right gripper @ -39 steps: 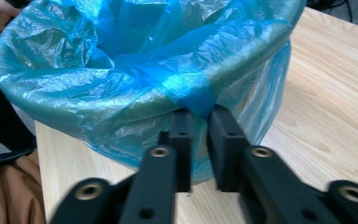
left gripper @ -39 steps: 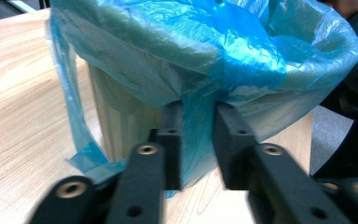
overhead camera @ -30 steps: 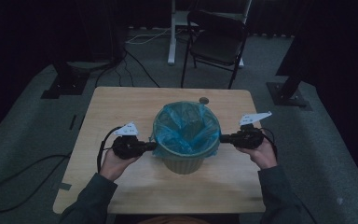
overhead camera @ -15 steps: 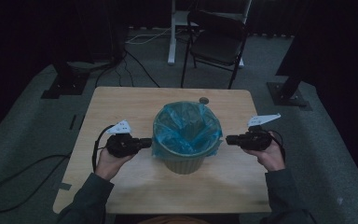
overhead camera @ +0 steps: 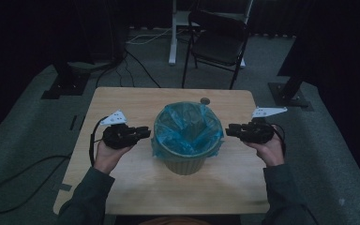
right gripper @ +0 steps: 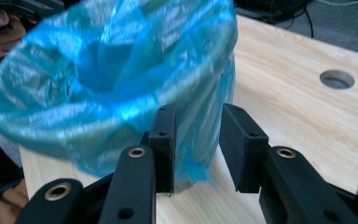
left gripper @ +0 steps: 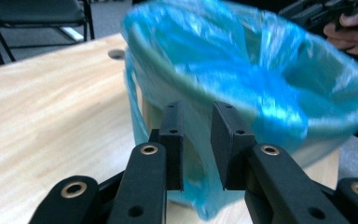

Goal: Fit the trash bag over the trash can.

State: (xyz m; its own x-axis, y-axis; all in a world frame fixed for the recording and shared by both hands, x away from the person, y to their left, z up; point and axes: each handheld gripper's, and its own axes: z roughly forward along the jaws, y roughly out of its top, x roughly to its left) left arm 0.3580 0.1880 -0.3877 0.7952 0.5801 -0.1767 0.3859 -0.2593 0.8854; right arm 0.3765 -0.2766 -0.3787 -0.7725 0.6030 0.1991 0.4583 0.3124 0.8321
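A small grey-green bin [overhead camera: 186, 162] lined with a blue plastic bag [overhead camera: 187, 127] stands in the middle of the wooden table [overhead camera: 122, 187]. The bag's edge is folded down over the rim all round. My left gripper [overhead camera: 145, 132] is a short way off the bin's left side and points at it. In the left gripper view its jaws [left gripper: 197, 112] have just been opening, with a gap and nothing pinched; the bag [left gripper: 265, 70] hangs behind them. My right gripper [overhead camera: 229, 131] mirrors it on the right. Its jaws [right gripper: 198, 116] have also just been opening, clear of the bag [right gripper: 98, 70].
A round hole [overhead camera: 205, 101] is cut in the table behind the bin. A black folding chair [overhead camera: 218, 42] and a white post stand beyond the far edge. Cables and dark stand bases lie on the grey floor at both sides.
Both grippers were at the bag's rim a second ago. They have drawn back outward and a little upward, and their jaws have parted off the bag.
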